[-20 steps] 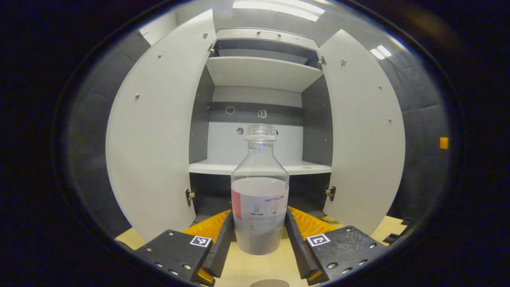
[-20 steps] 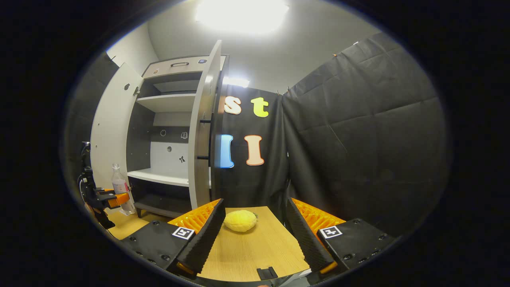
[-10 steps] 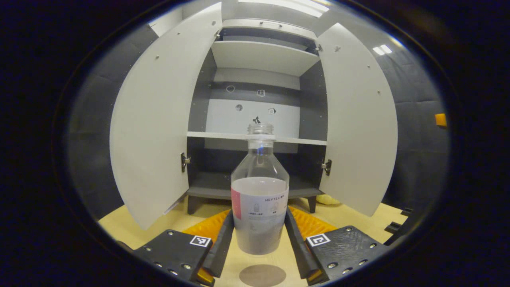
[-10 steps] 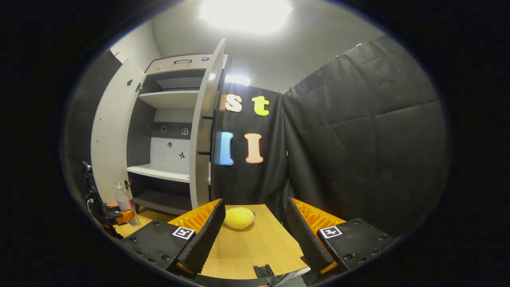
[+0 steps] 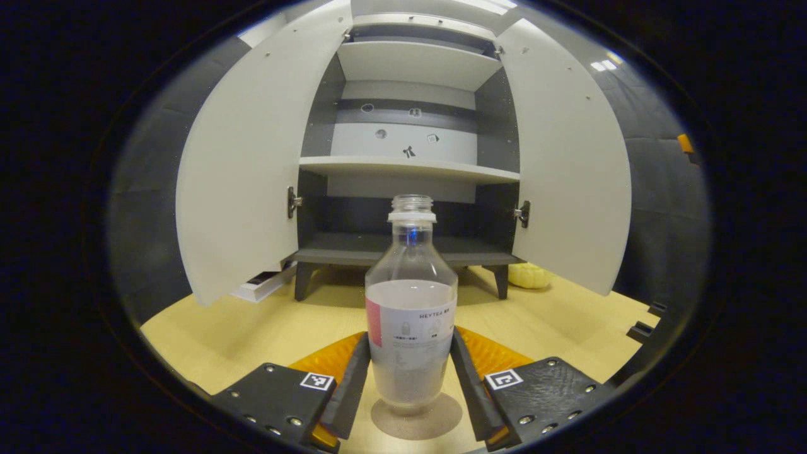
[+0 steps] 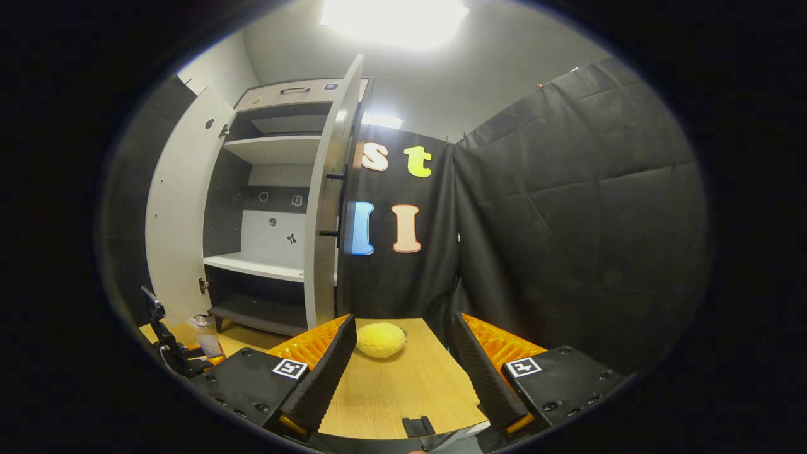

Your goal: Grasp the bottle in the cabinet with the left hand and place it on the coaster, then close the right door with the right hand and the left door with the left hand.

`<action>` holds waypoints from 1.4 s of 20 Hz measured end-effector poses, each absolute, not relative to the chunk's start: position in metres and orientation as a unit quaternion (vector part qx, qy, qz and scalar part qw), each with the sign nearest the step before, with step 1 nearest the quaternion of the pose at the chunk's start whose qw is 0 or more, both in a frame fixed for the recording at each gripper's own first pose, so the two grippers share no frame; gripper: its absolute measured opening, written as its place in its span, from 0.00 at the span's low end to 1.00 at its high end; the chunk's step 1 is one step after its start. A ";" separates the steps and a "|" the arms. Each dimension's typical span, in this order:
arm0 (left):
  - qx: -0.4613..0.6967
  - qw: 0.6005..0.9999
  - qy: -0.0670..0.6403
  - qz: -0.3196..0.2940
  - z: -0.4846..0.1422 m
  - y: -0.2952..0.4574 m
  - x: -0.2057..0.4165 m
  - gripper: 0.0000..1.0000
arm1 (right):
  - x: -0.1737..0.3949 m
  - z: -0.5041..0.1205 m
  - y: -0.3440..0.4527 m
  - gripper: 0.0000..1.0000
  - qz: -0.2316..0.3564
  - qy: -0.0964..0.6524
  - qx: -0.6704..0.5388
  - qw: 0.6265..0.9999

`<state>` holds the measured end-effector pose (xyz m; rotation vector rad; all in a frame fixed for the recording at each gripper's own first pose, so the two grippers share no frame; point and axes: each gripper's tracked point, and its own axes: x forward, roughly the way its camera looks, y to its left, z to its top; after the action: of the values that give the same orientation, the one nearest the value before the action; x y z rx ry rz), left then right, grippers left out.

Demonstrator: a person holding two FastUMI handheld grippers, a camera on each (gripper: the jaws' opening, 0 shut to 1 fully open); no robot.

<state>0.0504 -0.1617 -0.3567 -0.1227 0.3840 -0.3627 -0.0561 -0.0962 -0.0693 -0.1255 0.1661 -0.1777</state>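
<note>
A clear, capless bottle (image 5: 411, 252) with a white label stands upright between the fingers of my left gripper (image 5: 410, 353), which is shut on its lower half. Its base sits over a round grey coaster (image 5: 441, 419) on the wooden table; whether it touches I cannot tell. Beyond it the cabinet (image 5: 403, 167) has its left door (image 5: 246, 170) and right door (image 5: 567, 164) swung wide. In the right gripper view my right gripper (image 6: 403, 328) hangs open over the table, right of the cabinet (image 6: 265, 265). The right door (image 6: 325, 208) shows edge-on, and the left gripper (image 6: 179, 359) holds the bottle (image 6: 209, 345) at the far lower left.
A yellow rounded object (image 6: 380, 339) lies on the table by the right door's foot, also seen as a yellow lump (image 5: 529, 275). A flat white item (image 5: 261, 287) lies under the left door. Black clips (image 5: 640, 329) sit at the table's right edge.
My left gripper has come down and back from the cabinet with the bottle in it, and the coaster now lies under the bottle's base. The right gripper has barely moved.
</note>
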 end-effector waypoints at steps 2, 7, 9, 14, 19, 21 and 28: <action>-0.059 0.962 0.200 -0.175 -0.372 -0.163 0.043 0.72 | -0.054 -0.070 -0.093 0.98 -0.083 0.084 -0.064 0.991; -0.058 0.963 0.205 -0.164 -0.386 -0.160 0.034 0.72 | -0.051 -0.075 -0.089 0.98 -0.072 0.094 -0.070 0.990; -0.057 0.963 0.209 -0.161 -0.386 -0.159 0.031 0.72 | -0.049 -0.075 -0.087 0.98 -0.069 0.094 -0.069 0.991; -0.044 0.964 0.211 -0.158 -0.371 -0.159 0.029 0.94 | -0.037 -0.073 -0.084 0.98 -0.059 0.090 -0.061 0.992; -0.037 0.970 0.186 -0.154 -0.322 -0.160 0.033 0.88 | -0.022 -0.060 -0.093 0.98 -0.060 0.070 -0.046 0.995; -0.039 0.973 0.173 -0.150 -0.291 -0.157 0.032 0.88 | -0.012 -0.052 -0.102 0.98 -0.065 0.062 -0.035 0.995; -0.037 0.989 0.105 -0.098 -0.171 -0.110 0.038 0.87 | 0.035 -0.025 -0.114 0.98 -0.068 0.043 -0.013 0.997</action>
<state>0.0380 -0.1105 -0.1713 -0.0744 0.2101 -0.1958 0.0353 -0.1138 -0.0251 -0.0258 0.0856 -0.1353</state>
